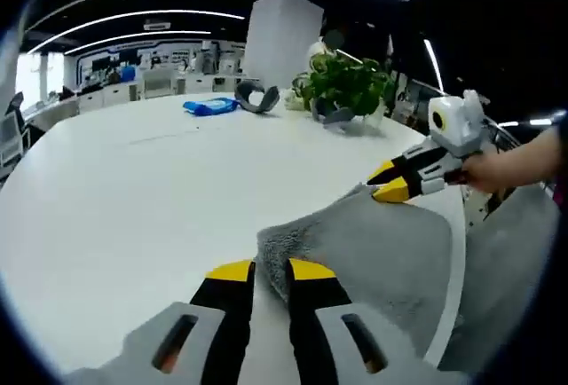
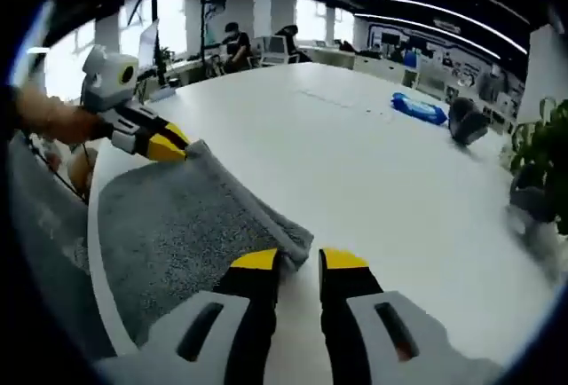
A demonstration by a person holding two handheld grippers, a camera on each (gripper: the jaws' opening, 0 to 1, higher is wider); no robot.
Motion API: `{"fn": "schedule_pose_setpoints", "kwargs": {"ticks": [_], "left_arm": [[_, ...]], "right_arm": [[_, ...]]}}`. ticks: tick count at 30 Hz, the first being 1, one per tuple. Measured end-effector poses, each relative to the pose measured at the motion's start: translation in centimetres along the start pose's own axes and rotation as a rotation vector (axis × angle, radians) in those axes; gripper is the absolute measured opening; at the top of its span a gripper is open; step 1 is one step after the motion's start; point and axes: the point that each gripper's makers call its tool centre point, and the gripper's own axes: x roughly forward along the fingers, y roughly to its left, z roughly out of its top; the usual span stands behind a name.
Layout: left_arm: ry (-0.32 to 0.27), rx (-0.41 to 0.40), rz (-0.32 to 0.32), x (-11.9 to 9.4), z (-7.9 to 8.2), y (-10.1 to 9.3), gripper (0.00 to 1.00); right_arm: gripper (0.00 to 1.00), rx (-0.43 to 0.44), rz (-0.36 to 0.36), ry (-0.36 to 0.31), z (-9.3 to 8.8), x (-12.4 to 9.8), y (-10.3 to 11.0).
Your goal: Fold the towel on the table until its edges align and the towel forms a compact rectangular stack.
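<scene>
The left gripper (image 1: 271, 271) sits low over the table (image 1: 133, 190), its yellow-tipped jaws a narrow gap apart with the near corner of the towel (image 1: 382, 252) between them; they look closed on that corner. In the right gripper view this same gripper (image 2: 177, 150) shows at the far left, tips pressed onto a towel corner, a hand (image 2: 53, 119) behind it.

The right gripper (image 2: 299, 261) has its jaws slightly apart, the left jaw touching the towel's (image 2: 169, 225) folded corner; whether it truly pinches the cloth I cannot tell from there. In the left gripper view its tips (image 1: 390, 183) meet on the far corner of the towel, with a hand (image 1: 501, 168) gripping it.

The towel is grey and fluffy (one edge already rolled over into a thick fold) and lies at the table's rim, its outer part hanging over the edge. The folded edge runs straight between the two grippers.

Beyond that edge the white tabletop is open and bare for a long stretch. Far across it lie a blue packet (image 1: 211, 106) and a dark curved object (image 1: 256, 97), with a potted plant (image 1: 348, 88) to their right. Behind is an office with desks, a white pillar (image 1: 282, 37) and strip lights on a dark ceiling; people sit at far desks in the right gripper view.
</scene>
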Motion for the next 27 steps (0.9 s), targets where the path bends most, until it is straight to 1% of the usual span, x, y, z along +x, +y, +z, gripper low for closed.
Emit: {"fn": "schedule_pose_setpoints", "kwargs": {"ticks": [1,2,3,4,5,6,7,8,9,10,11,12,14,15,16,17,18,20,21,22,23,24,27], "left_arm": [[-0.006,0.019,0.013,-0.3,0.2,0.2,0.16],[-0.024,0.029,0.022,-1.0,0.7,0.3,0.17],[-0.041,0.032,0.021,-1.4,1.0,0.3,0.18],[-0.063,0.024,-0.003,-2.0,1.6,-0.2,0.19],[-0.07,0.014,-0.03,-2.5,1.9,-0.8,0.2],[-0.075,0.038,-0.076,-3.1,2.3,-2.0,0.2],[-0.075,0.061,-0.102,-3.4,2.5,-2.8,0.2],[-0.057,0.099,-0.128,-3.8,2.3,-3.7,0.2],[0.003,0.123,-0.138,-4.2,1.4,-4.5,0.2],[0.059,0.131,-0.137,-4.5,0.7,-5.0,0.2],[0.094,0.156,-0.147,-4.8,0.1,-5.6,0.2],[0.084,0.201,-0.177,-5.1,0.1,-6.6,0.19],[0.091,0.228,-0.193,-5.7,-0.3,-7.6,0.19],[0.11,0.244,-0.233,-6.0,-0.9,-8.6,0.18],[0.129,0.247,-0.242,-6.1,-1.4,-8.9,0.17],[0.142,0.254,-0.25,-6.2,-1.9,-9.2,0.17],[0.164,0.272,-0.272,-6.2,-2.5,-9.5,0.16],[0.188,0.292,-0.264,-5.8,-3.3,-9.2,0.14],[0.185,0.283,-0.267,-5.7,-3.3,-9.1,0.14],[0.193,0.243,-0.273,-5.5,-3.5,-9.0,0.14],[0.197,0.214,-0.271,-5.4,-3.5,-8.9,0.14],[0.206,0.203,-0.269,-5.3,-3.6,-8.6,0.14],[0.231,0.234,-0.276,-5.0,-4.2,-8.7,0.15]], "right_arm": [[0.15,-0.014,-0.022,-0.009,0.3,-0.5,-0.4],[0.15,-0.021,-0.008,-0.035,0.9,-1.3,-0.2],[0.17,-0.012,0.001,-0.047,1.2,-1.8,-0.1],[0.18,0.001,0.015,-0.061,1.5,-2.5,0.3],[0.19,0.001,0.029,-0.067,1.7,-3.0,0.6],[0.19,0.002,0.063,-0.062,1.7,-3.5,1.6],[0.19,0.005,0.074,-0.057,1.6,-3.9,2.2],[0.19,0.002,0.096,-0.057,1.6,-4.3,3.2],[0.2,0.013,0.137,-0.047,1.4,-4.7,4.6],[0.2,0.027,0.154,-0.038,1.3,-5.0,5.5],[0.21,0.019,0.168,-0.026,1.0,-5.3,6.6],[0.2,0.018,0.188,-0.009,0.7,-5.5,7.4],[0.15,0.031,0.219,0.013,0.0,-5.8,9.1],[0.14,0.045,0.244,0.026,-0.2,-6.1,10.0],[0.13,0.057,0.262,0.023,-0.3,-6.2,10.7],[0.13,0.055,0.266,0.031,-0.5,-6.1,10.9],[0.14,0.052,0.267,0.053,-1.1,-6.0,11.0],[0.13,0.038,0.262,0.063,-1.6,-5.7,10.8],[0.13,0.059,0.271,0.072,-1.7,-5.6,10.8],[0.13,0.075,0.275,0.073,-1.8,-5.6,10.8],[0.14,0.079,0.274,0.076,-1.9,-5.4,10.6],[0.14,0.08,0.278,0.084,-2.1,-5.3,10.6],[0.15,0.073,0.29,0.102,-2.7,-4.9,10.9]]}}
